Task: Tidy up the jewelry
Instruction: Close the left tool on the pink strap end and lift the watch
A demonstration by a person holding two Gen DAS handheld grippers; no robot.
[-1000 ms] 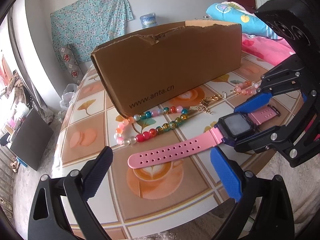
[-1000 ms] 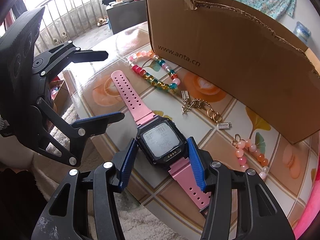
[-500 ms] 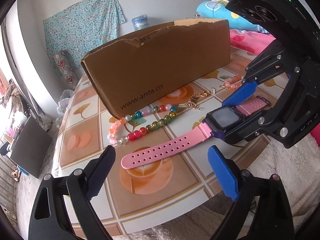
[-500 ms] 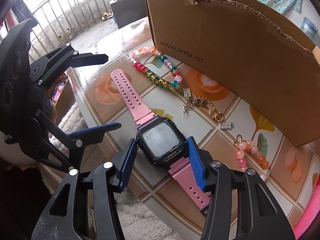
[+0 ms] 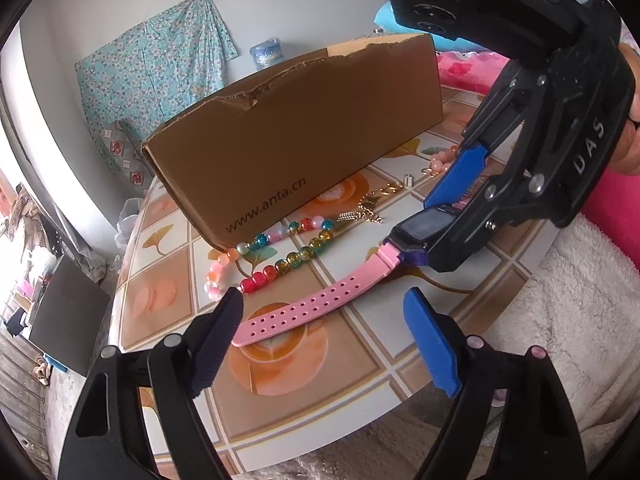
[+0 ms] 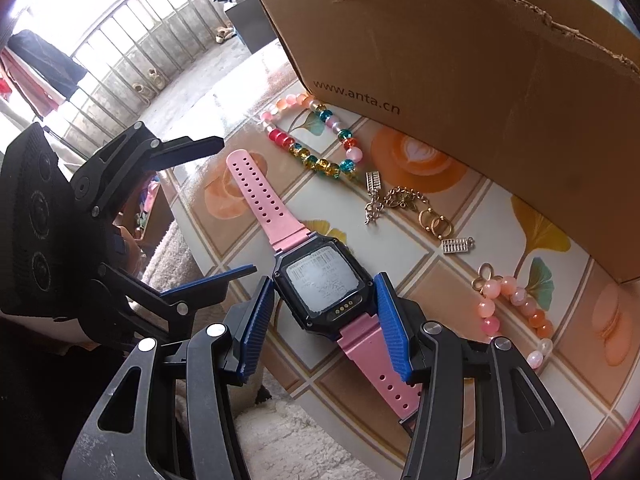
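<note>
A pink watch (image 6: 324, 284) with a dark square case lies on the tiled table (image 6: 472, 280), and my right gripper (image 6: 326, 312) is shut on its case. The long perforated strap (image 5: 296, 312) reaches toward my left gripper (image 5: 324, 320). Its jaws are closing with the strap's free end between them, and the pads do not touch it. A multicoloured bead bracelet (image 5: 272, 264), a gold chain (image 6: 400, 200) and a pink bead bracelet (image 6: 516, 304) lie along the foot of a cardboard box (image 6: 460, 52).
The open-topped box (image 5: 296, 136) stands across the far side of the table. A small silver charm (image 6: 458, 245) lies by the chain. A white fluffy cloth (image 5: 576, 320) hangs past the table's near edge. A hand (image 5: 628, 120) holds the right gripper.
My right gripper has carried the watch a little leftward and nearer the box. My left jaws have narrowed around the strap's end.
</note>
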